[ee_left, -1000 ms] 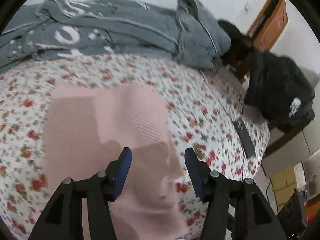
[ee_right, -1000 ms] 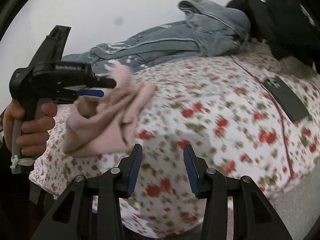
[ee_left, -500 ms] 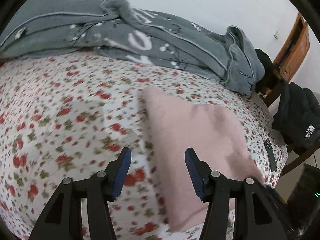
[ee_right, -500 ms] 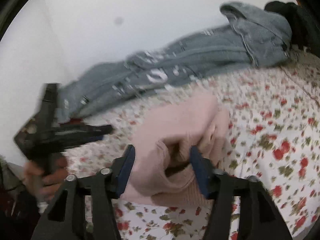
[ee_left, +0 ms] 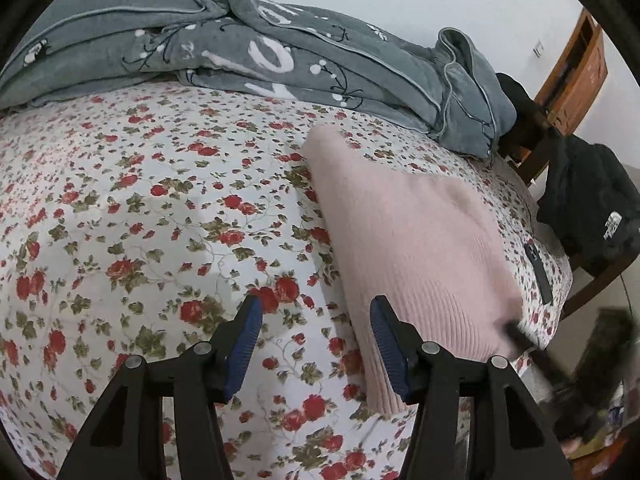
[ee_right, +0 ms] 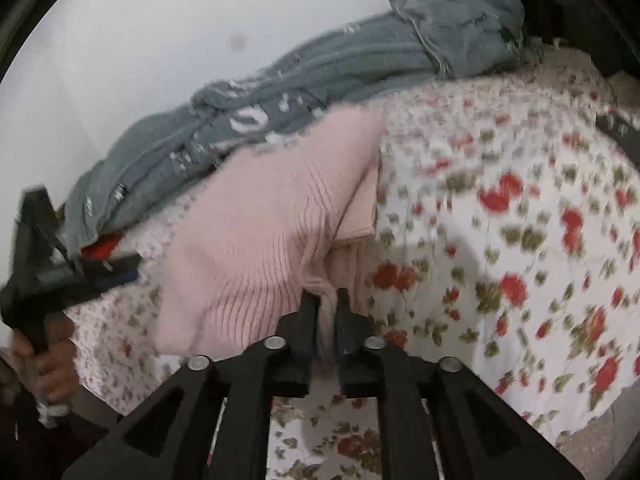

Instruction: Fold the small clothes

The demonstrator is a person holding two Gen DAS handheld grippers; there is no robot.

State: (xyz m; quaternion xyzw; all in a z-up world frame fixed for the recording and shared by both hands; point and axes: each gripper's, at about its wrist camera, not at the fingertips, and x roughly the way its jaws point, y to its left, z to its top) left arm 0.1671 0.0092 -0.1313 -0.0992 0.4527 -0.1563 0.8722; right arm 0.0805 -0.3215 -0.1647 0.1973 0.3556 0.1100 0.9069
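A folded pink knit garment (ee_left: 404,240) lies on the floral bedsheet (ee_left: 140,220), right of centre in the left wrist view. My left gripper (ee_left: 316,340) is open and empty, just above the sheet at the garment's near left edge. In the right wrist view my right gripper (ee_right: 328,304) is shut on the near ribbed edge of the pink garment (ee_right: 260,240). The left gripper (ee_right: 72,276) also shows there at the far left, held in a hand.
A grey blanket (ee_left: 248,52) is heaped along the wall at the back of the bed. A black phone (ee_left: 538,272) lies near the bed's right edge. A black jacket (ee_left: 592,204) hangs on a wooden chair beside the bed.
My right gripper has closed on the pink garment's near edge. My left gripper stays open and has drifted slightly left of the garment.
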